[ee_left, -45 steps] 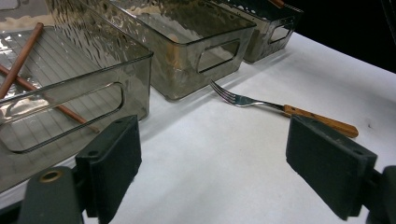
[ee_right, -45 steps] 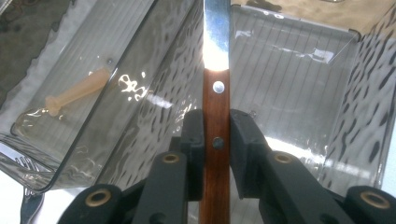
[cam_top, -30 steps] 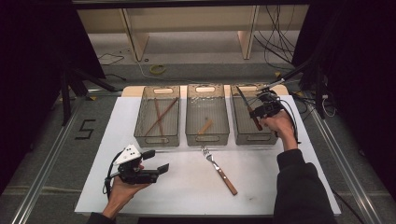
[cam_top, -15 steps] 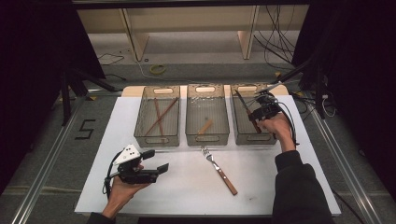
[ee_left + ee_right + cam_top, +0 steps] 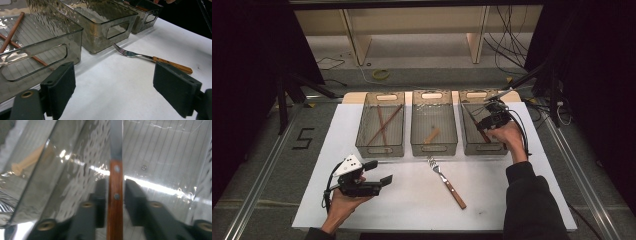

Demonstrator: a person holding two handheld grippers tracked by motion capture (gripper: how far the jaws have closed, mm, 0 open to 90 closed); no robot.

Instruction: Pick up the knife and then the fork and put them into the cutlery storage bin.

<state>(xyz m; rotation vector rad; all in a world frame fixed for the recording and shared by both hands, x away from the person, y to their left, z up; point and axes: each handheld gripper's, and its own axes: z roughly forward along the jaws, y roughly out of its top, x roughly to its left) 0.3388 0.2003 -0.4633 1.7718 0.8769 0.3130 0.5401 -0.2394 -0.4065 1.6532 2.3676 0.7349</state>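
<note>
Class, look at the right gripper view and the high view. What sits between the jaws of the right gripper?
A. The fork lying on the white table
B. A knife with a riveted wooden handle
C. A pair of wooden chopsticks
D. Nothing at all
B: in the right gripper view, the right gripper has its jaws closed on either side of the knife, whose riveted wooden handle meets a flat metal blade, over the right-hand bin.
</note>
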